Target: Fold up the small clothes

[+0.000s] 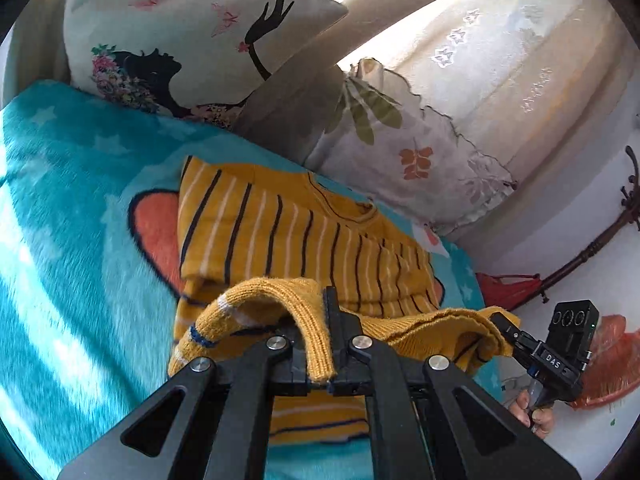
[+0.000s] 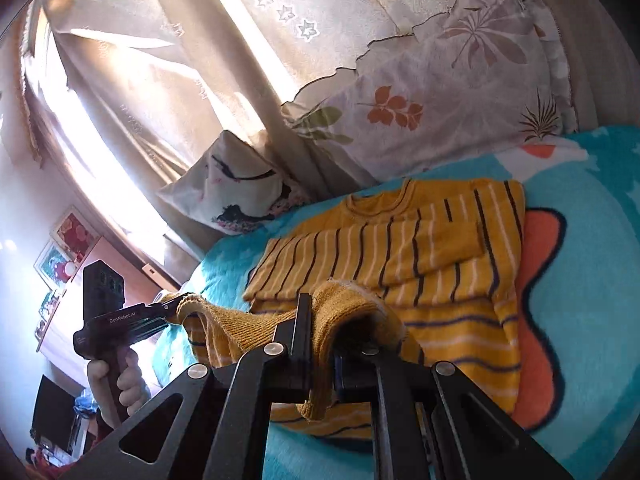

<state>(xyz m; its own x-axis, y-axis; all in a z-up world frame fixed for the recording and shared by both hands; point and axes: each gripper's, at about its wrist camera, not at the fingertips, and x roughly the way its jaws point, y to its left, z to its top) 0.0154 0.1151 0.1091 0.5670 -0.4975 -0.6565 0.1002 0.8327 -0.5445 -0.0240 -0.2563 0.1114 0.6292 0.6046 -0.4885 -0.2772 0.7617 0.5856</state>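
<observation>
A small mustard-yellow sweater (image 1: 288, 228) with dark and white stripes lies on a turquoise blanket (image 1: 72, 208), collar toward the pillows and both sleeves folded across its body. My left gripper (image 1: 320, 320) is shut on the ribbed bottom hem (image 1: 316, 344) and holds it lifted over the body. My right gripper (image 2: 320, 320) is shut on the same hem (image 2: 320, 360) at its other corner. The right gripper also shows in the left wrist view (image 1: 506, 330), and the left gripper in the right wrist view (image 2: 172, 306). The sweater's body shows in the right wrist view (image 2: 420, 252).
A pillow with a woman's silhouette (image 1: 180, 40) and a leaf-print pillow (image 1: 400, 148) lean behind the sweater. Cream curtains (image 1: 500, 60) hang beyond. The blanket shows an orange shape (image 2: 536, 320). A dark stand (image 1: 592, 248) is at the right, off the bed.
</observation>
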